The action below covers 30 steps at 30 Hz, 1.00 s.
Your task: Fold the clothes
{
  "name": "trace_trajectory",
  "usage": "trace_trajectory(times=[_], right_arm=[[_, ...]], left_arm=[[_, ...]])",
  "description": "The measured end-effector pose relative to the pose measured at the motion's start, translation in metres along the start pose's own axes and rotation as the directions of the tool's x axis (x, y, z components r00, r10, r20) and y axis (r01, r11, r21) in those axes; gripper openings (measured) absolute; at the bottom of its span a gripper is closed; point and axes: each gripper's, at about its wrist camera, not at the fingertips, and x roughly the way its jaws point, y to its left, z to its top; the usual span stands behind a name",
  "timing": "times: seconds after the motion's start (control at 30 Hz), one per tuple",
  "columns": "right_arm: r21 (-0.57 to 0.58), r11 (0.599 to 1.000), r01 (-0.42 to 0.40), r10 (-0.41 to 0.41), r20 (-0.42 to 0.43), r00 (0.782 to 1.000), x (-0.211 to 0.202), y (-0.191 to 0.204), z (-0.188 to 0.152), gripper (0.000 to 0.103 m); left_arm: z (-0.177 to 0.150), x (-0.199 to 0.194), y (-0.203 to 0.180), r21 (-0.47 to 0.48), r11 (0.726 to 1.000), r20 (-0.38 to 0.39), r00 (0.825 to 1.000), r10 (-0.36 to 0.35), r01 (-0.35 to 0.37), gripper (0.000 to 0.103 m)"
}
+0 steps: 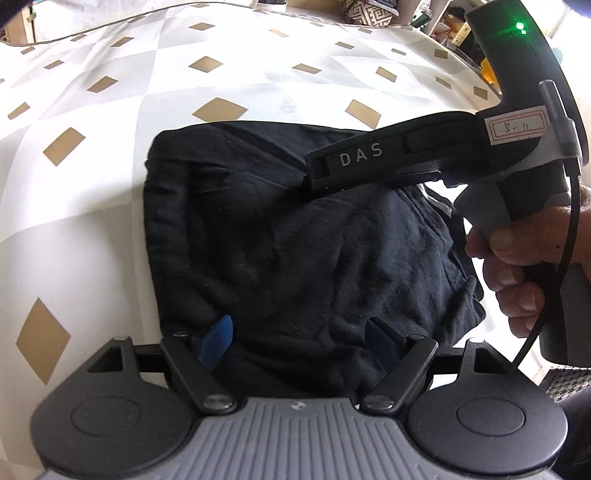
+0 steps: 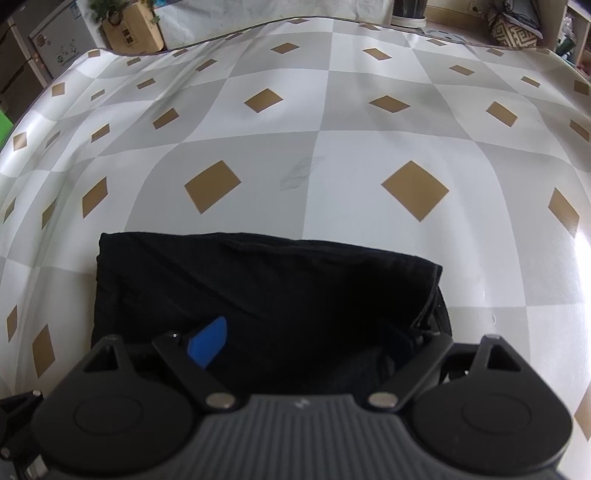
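A black garment (image 1: pixel 280 236) lies folded into a rough rectangle on the checked tablecloth (image 1: pixel 110 110). My left gripper (image 1: pixel 299 325) hangs over the garment's near edge with its blue pads (image 1: pixel 218 339) wide apart and only loose cloth between them. The right tool's black arm marked DAS (image 1: pixel 354 157) reaches in from the right over the garment's far right part, with a hand (image 1: pixel 517 258) on its grip. In the right wrist view the garment (image 2: pixel 258 288) fills the lower middle. My right gripper (image 2: pixel 308 328) stands open over it, one blue pad (image 2: pixel 207 347) bright, the other in shadow.
The table (image 2: pixel 332 147) stretches far beyond the garment, covered in grey-white squares with tan diamonds. At its far edge stand a patterned basket (image 2: pixel 513 29), a dark vessel (image 2: pixel 406 14) and a cardboard box with a plant (image 2: pixel 133 33). A cabinet (image 2: pixel 55 40) is at far left.
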Motion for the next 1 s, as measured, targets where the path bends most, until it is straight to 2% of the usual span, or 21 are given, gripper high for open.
trace_trajectory(times=[0.23,0.37,0.47,0.57,1.0], right_arm=[[0.055,0.998,0.043,-0.044,0.005,0.999,0.0,0.003,-0.004,0.088],[0.067,0.997,0.041,-0.042,0.009,0.999,-0.006,0.004,-0.008,0.088],[0.067,0.997,0.04,-0.041,0.016,0.999,-0.015,0.002,-0.01,0.087],[0.128,0.991,0.04,-0.042,0.008,0.999,-0.026,-0.008,-0.015,0.087],[0.247,0.965,0.092,-0.09,-0.019,0.996,-0.052,-0.023,-0.067,0.087]], left_arm=[[-0.004,-0.005,0.004,0.025,0.999,-0.001,0.999,0.047,-0.047,0.079],[-0.009,-0.008,0.002,0.035,0.998,0.007,0.999,0.049,-0.049,0.079],[-0.014,-0.014,0.002,0.01,0.999,0.006,0.999,0.049,-0.049,0.079],[-0.02,-0.022,0.003,-0.018,0.999,0.011,0.999,0.047,-0.047,0.079],[-0.033,-0.03,0.004,-0.056,0.995,0.02,0.996,0.084,-0.082,0.079]])
